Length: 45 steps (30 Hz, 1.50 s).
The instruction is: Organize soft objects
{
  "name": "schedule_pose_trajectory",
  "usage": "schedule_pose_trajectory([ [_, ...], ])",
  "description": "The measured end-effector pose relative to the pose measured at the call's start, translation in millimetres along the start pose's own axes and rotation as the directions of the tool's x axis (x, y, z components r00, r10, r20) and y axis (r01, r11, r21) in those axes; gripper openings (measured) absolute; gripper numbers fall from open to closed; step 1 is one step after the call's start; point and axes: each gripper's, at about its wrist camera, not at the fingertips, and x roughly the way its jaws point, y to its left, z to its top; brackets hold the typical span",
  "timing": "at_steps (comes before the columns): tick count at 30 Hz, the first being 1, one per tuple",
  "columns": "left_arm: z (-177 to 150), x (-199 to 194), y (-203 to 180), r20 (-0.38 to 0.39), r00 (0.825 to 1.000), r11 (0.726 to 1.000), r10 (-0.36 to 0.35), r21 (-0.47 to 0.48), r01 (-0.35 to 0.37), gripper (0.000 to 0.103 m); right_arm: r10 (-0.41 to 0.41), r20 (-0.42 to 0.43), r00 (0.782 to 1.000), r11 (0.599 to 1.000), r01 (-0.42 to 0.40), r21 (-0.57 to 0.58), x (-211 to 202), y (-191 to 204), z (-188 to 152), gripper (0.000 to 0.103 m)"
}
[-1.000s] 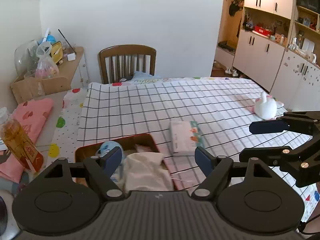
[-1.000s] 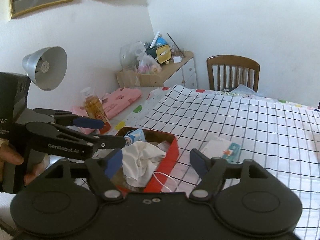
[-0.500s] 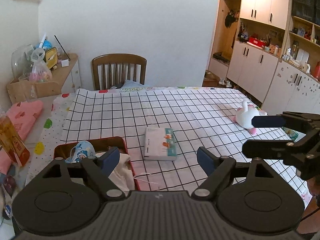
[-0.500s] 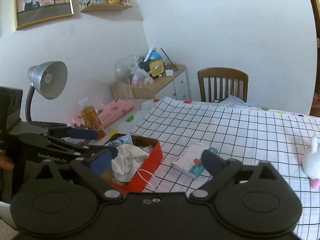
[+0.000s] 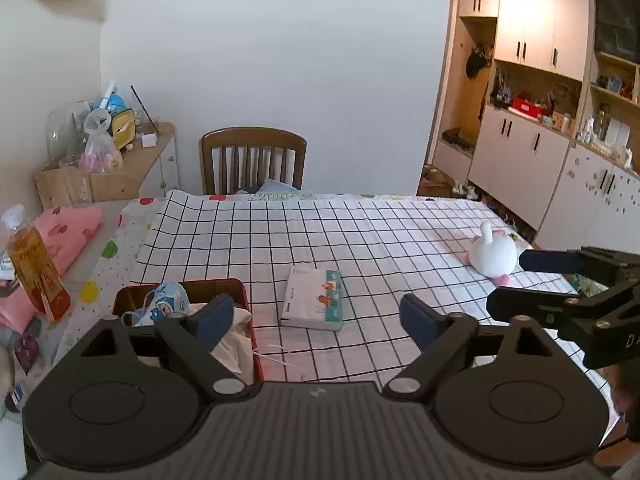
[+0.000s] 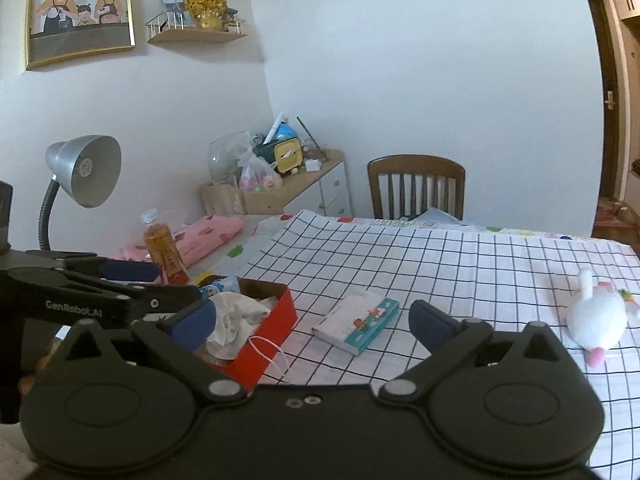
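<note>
Both tongs raised higher, red box (image 6: 276, 322) holding white cloth (image 6: 234, 314), mask (image 5: 160, 304)

**Colours on your table**

You see a white cloth with a black grid (image 5: 360, 240), a red rectangular box (image 6: 276, 320), a white plush toy with pink trim (image 6: 596, 320), and a white-and-teal tissue pack (image 5: 314, 300).

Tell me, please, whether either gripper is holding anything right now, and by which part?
Nothing is held. The left gripper and the right gripper are both open and empty above the checked tablecloth.
</note>
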Motion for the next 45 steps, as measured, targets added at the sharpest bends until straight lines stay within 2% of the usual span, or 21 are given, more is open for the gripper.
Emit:
schedule_pose_trajectory([
  [3, -1.3, -5.8, -2.2, 0.014, 1.0, 0.999, -0.006, -0.032, 0.006, 0.098, -0.01, 0.016, 1.0, 1.0, 0.01, 0.016, -4.7, 0.2, -1.9, 0.103],
  [6, -1.9, -9.8, -7.4, 0.02, 1.0, 0.999, 0.021, -0.027, -0.02, 0.101, -0.025, 0.03, 0.999, 0.999, 0.024, 0.034, -7.8, 0.5, -3.8, 0.103],
  [20, 2.7, -31.8, -15.8, 0.056, 0.997, 0.999, 0.046, -0.02, -0.045, 0.102, -0.076, 0.066, 0.995, 0.997, 0.075, 0.025, -21.0, 4.7, 0.5, 0.103],
  [25, 5.2, -37.5, -17.4, 0.078, 0.993, 0.996, 0.086, -0.004, -0.086, 0.102, -0.078, 0.069, 0.995, 0.997, 0.076, 0.034, -21.7, 5.0, 0.9, 0.103],
  [29, 7.4, -38.7, -16.0, 0.088, 0.992, 0.996, 0.085, 0.001, -0.086, 0.102, -0.079, 0.076, 0.994, 0.997, 0.077, 0.032, -22.3, 6.2, 1.1, 0.103],
  [36, 6.9, -38.0, -3.9, 0.09, 0.996, 0.998, 0.026, -0.055, -0.021, 0.102, -0.09, 0.087, 0.992, 0.996, 0.088, 0.027, -21.6, 7.5, 4.1, 0.103],
  [45, 5.4, -35.2, -12.5, 0.078, 0.995, 0.998, 0.057, -0.003, -0.057, 0.102, -0.111, 0.086, 0.99, 0.994, 0.108, 0.032, -20.6, 6.5, 2.3, 0.103],
])
